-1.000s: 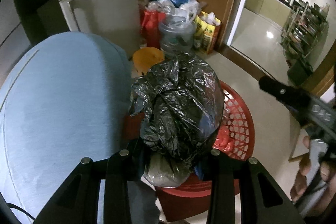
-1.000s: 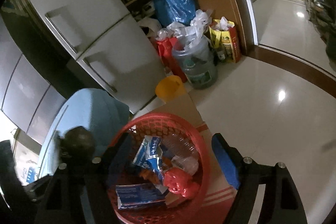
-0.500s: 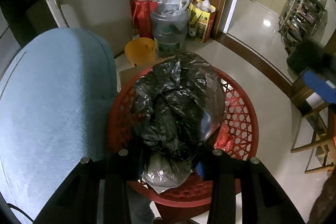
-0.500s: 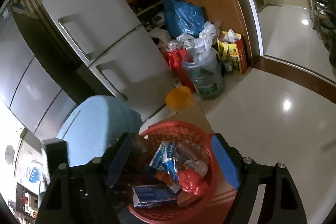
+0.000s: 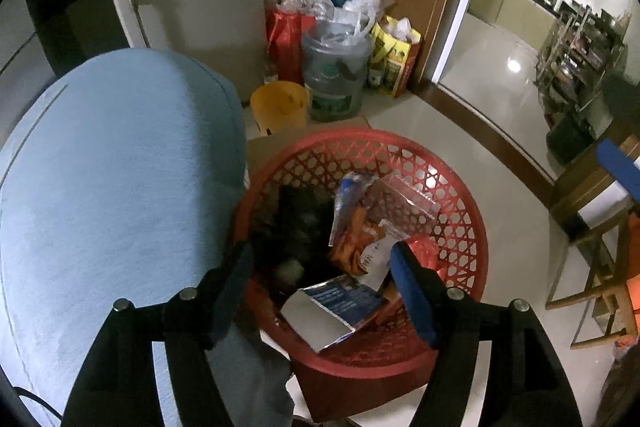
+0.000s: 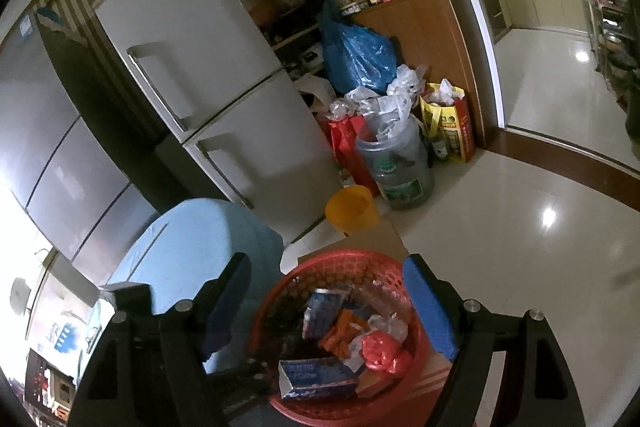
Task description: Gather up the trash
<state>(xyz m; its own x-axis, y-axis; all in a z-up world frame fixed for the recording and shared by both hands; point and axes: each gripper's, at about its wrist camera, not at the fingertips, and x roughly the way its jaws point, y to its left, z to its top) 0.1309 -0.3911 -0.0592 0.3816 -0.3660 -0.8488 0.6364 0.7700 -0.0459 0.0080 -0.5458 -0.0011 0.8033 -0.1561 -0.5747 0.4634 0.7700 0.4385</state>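
A glossy pale tiled floor (image 5: pixel 460 147) carries the red basket (image 5: pixel 460 211), yellow bucket (image 5: pixel 280 107) and water jug (image 5: pixel 336 83).

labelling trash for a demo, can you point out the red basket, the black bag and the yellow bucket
red basket (image 5: pixel 460 195), left wrist view, on its lattice wall at the right
black bag (image 5: pixel 300 227), left wrist view, on its crumpled top inside the basket
yellow bucket (image 6: pixel 352 213), right wrist view, on its front wall

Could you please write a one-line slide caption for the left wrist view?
Open left hand-held gripper above the red basket, black trash bag lying inside among wrappers.
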